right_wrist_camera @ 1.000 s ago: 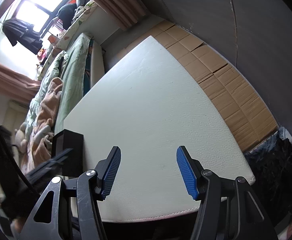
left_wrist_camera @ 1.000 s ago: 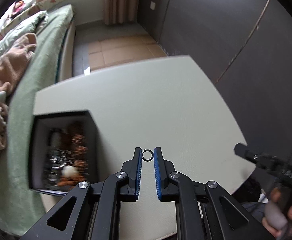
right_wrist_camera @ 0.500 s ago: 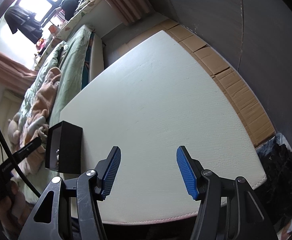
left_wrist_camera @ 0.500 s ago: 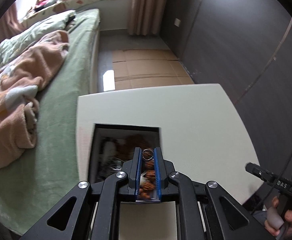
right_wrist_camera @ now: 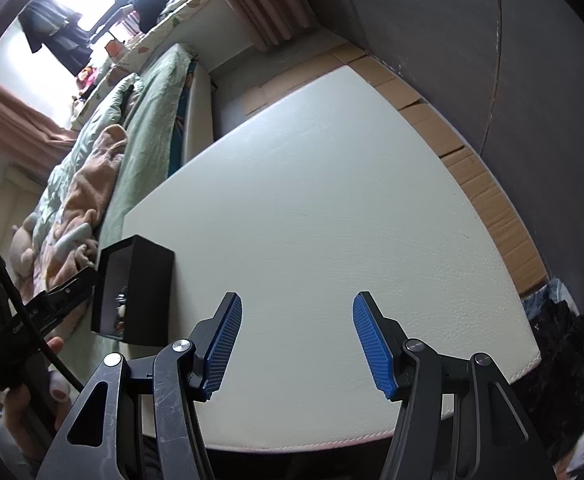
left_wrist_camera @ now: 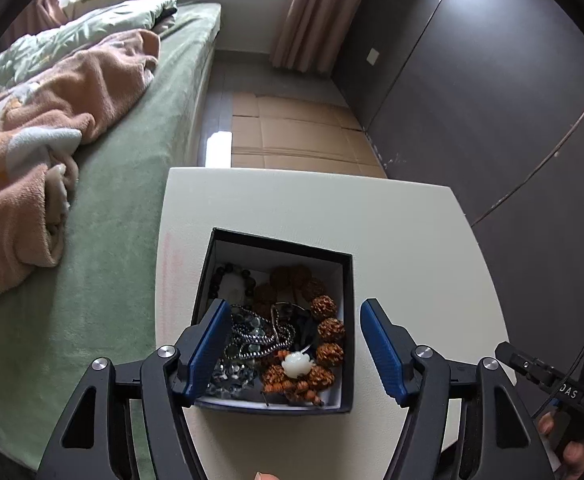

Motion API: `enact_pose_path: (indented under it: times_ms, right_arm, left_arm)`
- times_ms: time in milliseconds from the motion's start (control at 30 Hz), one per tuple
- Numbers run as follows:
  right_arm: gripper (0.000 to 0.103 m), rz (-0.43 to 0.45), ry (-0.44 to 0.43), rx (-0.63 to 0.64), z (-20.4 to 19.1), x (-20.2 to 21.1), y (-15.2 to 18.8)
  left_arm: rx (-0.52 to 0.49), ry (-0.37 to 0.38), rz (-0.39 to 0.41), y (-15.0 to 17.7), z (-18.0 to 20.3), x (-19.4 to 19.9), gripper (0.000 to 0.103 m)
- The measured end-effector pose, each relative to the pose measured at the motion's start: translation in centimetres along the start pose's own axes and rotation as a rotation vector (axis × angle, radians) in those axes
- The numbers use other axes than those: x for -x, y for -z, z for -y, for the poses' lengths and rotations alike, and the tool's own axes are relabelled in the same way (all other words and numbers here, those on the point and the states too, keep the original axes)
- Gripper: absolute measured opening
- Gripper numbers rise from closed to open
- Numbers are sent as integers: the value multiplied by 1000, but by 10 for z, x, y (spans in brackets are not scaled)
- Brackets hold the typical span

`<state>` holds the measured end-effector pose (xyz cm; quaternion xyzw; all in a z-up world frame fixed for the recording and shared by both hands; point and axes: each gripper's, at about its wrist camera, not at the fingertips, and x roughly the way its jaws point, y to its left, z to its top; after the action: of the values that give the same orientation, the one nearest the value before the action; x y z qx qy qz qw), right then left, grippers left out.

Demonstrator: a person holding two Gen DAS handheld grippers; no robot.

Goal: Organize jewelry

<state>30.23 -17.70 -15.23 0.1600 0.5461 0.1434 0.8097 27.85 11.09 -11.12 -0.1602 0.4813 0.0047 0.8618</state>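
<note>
A black open box (left_wrist_camera: pixel 347 332) with white inner walls sits on the white table (left_wrist_camera: pixel 403 248) near its left edge. It holds brown bead bracelets (left_wrist_camera: pixel 325 330), dark beads, silver chains (left_wrist_camera: pixel 252 332) and a white carved charm (left_wrist_camera: pixel 297 363). My left gripper (left_wrist_camera: pixel 293 312) is open and empty right above the box. The small ring is lost among the jewelry. My right gripper (right_wrist_camera: pixel 295 308) is open and empty over bare table; the box (right_wrist_camera: pixel 148 292) lies to its left.
A bed with green sheet (left_wrist_camera: pixel 132 184) and pink blanket (left_wrist_camera: pixel 32 128) runs along the table's left side. Cardboard (left_wrist_camera: pixel 295 136) covers the floor beyond the table. A dark wall (left_wrist_camera: pixel 491 80) stands on the right.
My left gripper carried a small ring leftward over the box, then opened wide; the ring is no longer between the fingers. The right gripper stayed open and barely shifted.
</note>
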Motion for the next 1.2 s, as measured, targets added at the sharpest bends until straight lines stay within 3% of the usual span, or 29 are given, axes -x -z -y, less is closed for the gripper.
enact_pose_path:
  times_ms: [200, 333, 467, 533, 767, 867, 900, 1200]
  right_arm:
    - [59, 39, -5, 48, -18, 25, 10]
    - [59, 56, -22, 26, -21, 42, 16]
    - [59, 70, -59, 71, -30, 64, 24]
    - [59, 102, -24, 96, -33, 77, 29]
    - [70, 155, 15, 167, -39, 109, 53]
    - [100, 197, 22, 194, -41, 125, 58]
    - [103, 218, 23, 208, -43, 131, 60]
    - [103, 291, 45, 276, -49, 147, 84]
  left_arm:
    - [-41, -30, 64, 12, 12, 29, 69]
    - [-59, -48, 122, 29, 23, 51, 89]
    - [-67, -42, 185, 46, 34, 77, 93]
    - [-87, -43, 233, 54, 41, 94, 103]
    - [-157, -79, 322, 80, 54, 133, 103]
    - [-187, -92, 375, 89, 57, 146, 103]
    - [-195, -92, 384, 91, 58, 149, 103]
    - [-221, -120, 470, 118, 62, 166, 103]
